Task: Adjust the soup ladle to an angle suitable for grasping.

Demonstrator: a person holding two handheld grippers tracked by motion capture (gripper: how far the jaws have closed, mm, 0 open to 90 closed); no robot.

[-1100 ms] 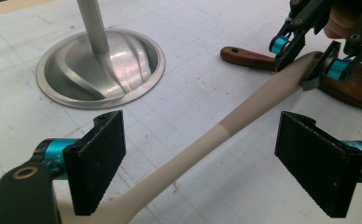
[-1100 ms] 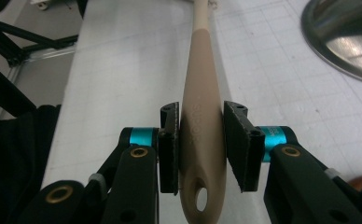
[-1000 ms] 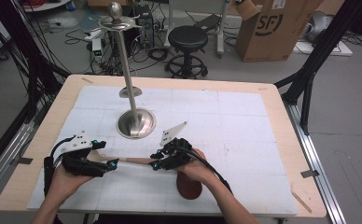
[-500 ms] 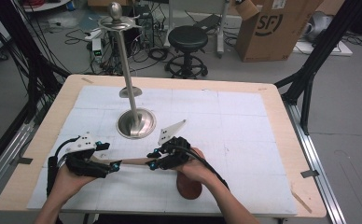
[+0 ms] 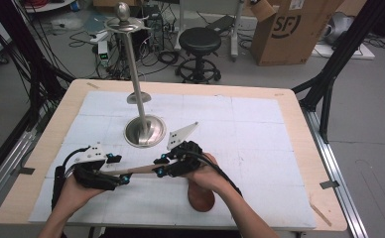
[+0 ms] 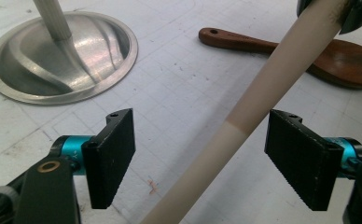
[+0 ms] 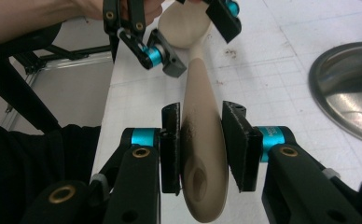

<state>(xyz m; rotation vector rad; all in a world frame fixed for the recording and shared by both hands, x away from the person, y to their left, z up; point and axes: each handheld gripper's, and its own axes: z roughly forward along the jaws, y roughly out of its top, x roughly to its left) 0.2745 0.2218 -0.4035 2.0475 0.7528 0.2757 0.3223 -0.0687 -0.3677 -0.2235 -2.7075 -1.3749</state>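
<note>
White mat, pale spoon clamped by right gripper, between left gripper's wide fingers.

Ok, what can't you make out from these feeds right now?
- Dark wooden spoon, high view: mostly under the right hand.
- Pale spoon, right gripper view: handle end cut off by the bottom edge.
- Stand: whether anything hangs on it; the left gripper view crops its pole.

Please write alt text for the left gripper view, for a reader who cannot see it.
A pale wooden spoon handle runs diagonally between the left gripper's open black jaws, touching neither. Behind lie a dark wooden spoon and a metal stand base.
</note>
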